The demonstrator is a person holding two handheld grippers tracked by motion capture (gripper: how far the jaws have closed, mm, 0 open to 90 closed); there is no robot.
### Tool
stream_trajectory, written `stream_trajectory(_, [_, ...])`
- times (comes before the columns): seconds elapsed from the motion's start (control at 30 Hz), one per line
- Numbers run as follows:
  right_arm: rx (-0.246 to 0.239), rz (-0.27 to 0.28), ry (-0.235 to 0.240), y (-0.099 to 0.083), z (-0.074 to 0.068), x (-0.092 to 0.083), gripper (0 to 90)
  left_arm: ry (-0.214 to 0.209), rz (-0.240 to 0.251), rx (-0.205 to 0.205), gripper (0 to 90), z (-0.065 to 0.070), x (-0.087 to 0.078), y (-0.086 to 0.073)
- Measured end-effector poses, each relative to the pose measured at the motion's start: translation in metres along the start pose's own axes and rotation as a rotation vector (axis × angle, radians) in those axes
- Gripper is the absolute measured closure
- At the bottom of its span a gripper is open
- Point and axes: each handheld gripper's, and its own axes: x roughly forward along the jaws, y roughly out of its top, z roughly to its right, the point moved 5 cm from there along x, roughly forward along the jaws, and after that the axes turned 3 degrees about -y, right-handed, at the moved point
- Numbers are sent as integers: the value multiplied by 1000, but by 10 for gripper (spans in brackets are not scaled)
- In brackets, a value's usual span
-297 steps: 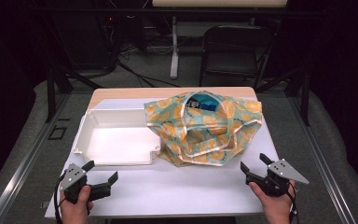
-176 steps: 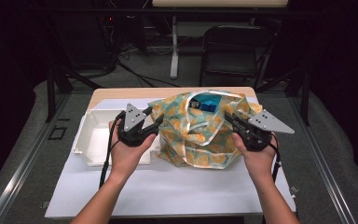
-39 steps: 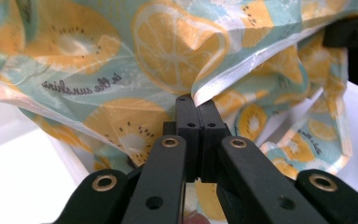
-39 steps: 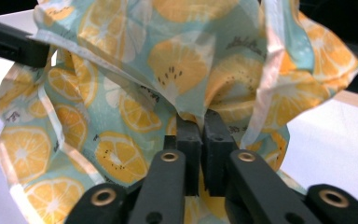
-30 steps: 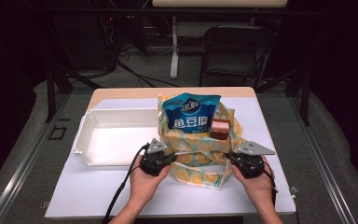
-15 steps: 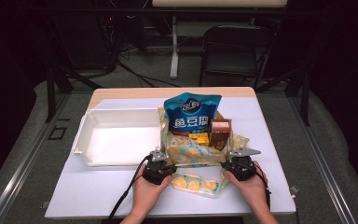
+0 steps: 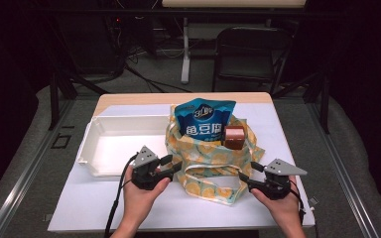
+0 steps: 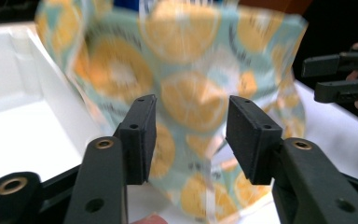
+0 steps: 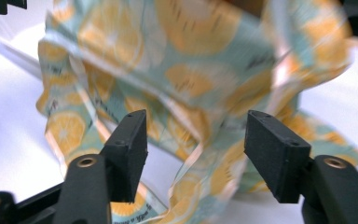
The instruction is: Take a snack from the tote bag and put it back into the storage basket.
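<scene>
Nearest, both grippers sit at table front edge: left gripper point(image 7: 171, 167) & right gripper point(image 7: 244, 176), jaws spread w/ nothing between, they have just been opening. Between them lies the orange-print bag point(image 7: 208, 168), pushed down on the white table point(image 7: 89, 208). Behind, in the bag, blue snack pouch point(image 7: 204, 121) stands upright, brown box point(image 7: 234, 137) just beside. White tray point(image 7: 114, 144) is at bag's left.

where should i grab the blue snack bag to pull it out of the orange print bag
Grip the blue snack bag by its top edge, coming from above: it stands upright, its upper half clear of the orange print bag, whose cloth wraps its lower half. The brown box crowds its right side.
</scene>
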Motion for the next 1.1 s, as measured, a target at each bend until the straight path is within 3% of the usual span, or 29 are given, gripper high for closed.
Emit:
stream_trajectory(0.17, [34,75,-51,20,15,-10,357,52,27,28,420,-5,5,24])
stream_trajectory(0.33, [48,112,-110,44,30,-2,352,34,15,26,342,-3,18,49])
stream_trajectory(0.4, [53,116,-129,49,34,5,353,34,7,32,302,-1,24,52])
stream_trajectory(0.53, [61,93,-134,50,39,19,382,64,-62,53,265,1,40,46])
stream_trajectory(0.57, [61,86,-131,50,40,21,406,83,-71,62,285,0,42,44])
stream_trajectory(0.6, [62,77,-121,48,41,26,481,94,-73,65,438,-1,44,43])
stream_trajectory(0.63, [62,77,-121,48,41,26,481,95,-79,63,438,-3,46,42])
stream_trajectory(0.67, [64,72,-112,47,41,27,511,98,-85,66,507,-4,47,42])
stream_trajectory(0.73, [59,64,-107,46,42,30,638,96,-99,79,762,-7,49,41])
stream_trajectory(0.8, [57,49,-111,45,44,32,733,85,-116,91,900,-9,50,39])
stream_trajectory(0.9, [51,40,-151,45,46,35,900,80,-142,126,900,-9,48,33])
stream_trajectory(1.1, [36,41,-165,50,46,41,900,77,-157,99,900,-13,45,12])
